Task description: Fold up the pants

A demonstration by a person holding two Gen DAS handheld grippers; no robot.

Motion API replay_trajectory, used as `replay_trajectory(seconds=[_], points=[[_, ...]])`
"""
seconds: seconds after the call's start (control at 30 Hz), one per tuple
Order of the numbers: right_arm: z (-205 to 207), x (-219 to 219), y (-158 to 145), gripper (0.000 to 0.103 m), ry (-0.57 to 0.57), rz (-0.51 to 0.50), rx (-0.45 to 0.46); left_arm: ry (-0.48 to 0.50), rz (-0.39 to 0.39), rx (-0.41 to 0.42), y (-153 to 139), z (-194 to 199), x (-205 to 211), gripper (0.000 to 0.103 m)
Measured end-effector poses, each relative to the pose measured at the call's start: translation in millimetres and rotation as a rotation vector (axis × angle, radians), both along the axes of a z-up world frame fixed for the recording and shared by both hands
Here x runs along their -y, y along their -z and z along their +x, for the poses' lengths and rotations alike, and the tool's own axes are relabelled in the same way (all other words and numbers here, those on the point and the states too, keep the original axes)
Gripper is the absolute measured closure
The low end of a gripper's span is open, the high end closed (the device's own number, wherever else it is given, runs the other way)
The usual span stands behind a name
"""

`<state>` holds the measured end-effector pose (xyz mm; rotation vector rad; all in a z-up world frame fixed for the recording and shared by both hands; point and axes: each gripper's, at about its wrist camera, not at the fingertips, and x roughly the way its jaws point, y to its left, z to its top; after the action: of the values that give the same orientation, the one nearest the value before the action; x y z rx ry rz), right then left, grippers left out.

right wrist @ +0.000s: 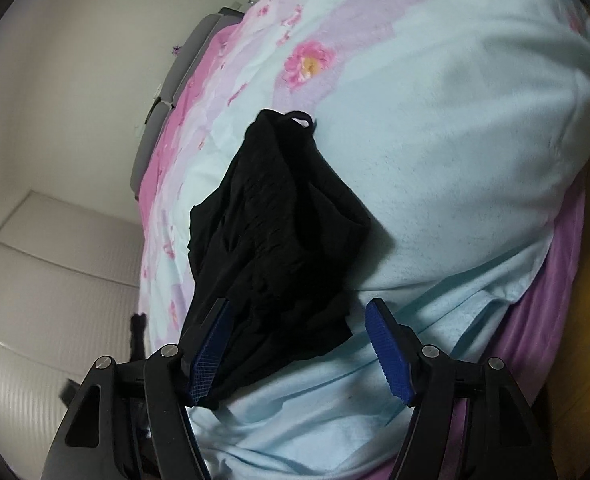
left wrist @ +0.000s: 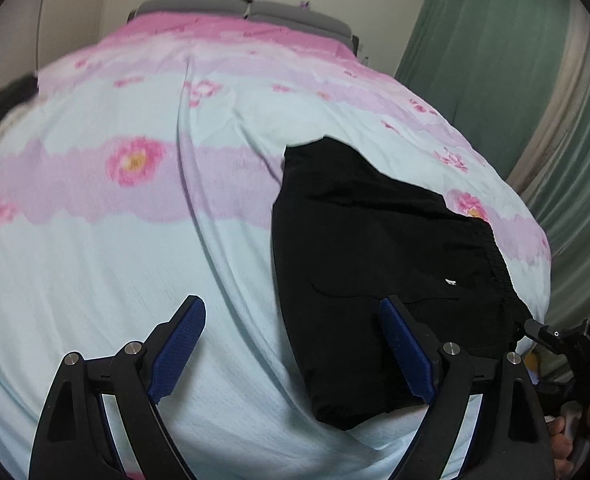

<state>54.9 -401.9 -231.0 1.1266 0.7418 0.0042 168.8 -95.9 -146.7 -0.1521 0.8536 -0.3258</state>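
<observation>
The black pants [left wrist: 379,264] lie folded into a compact bundle on the right part of the bed. My left gripper [left wrist: 295,344] is open above the sheet, its right finger over the bundle's near edge, holding nothing. In the right wrist view the pants [right wrist: 283,232] lie bunched, with the gathered waistband and a small loop at the far end. My right gripper [right wrist: 299,344] is open just above the bundle's near end, with cloth between the fingers but not clamped. The right gripper's tip also shows in the left wrist view [left wrist: 543,330].
The bed is covered by a pale blue and pink flowered sheet [left wrist: 135,248]. A grey headboard [left wrist: 251,10] stands at the far end. A green curtain [left wrist: 495,52] hangs on the right. A dark item [left wrist: 3,100] lies at the bed's left edge. White floor [right wrist: 47,280] lies beside the bed.
</observation>
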Motion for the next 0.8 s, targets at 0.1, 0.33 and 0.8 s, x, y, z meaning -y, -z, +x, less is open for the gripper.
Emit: replay_trajectory(seconds=[0.1, 0.33, 0.8], points=[[4, 1, 8, 0.033, 0.009, 0.044, 0.004, -0.004, -0.016, -0.017, 7, 0, 2, 0.014], [21, -6, 13, 0.032, -0.013, 0.092, 0.028, -0.009, -0.094, -0.069, 13, 6, 8, 0.014], [21, -17, 2, 0.032, -0.041, 0.089, 0.134, -0.057, -0.311, -0.192, 22, 4, 8, 0.025]])
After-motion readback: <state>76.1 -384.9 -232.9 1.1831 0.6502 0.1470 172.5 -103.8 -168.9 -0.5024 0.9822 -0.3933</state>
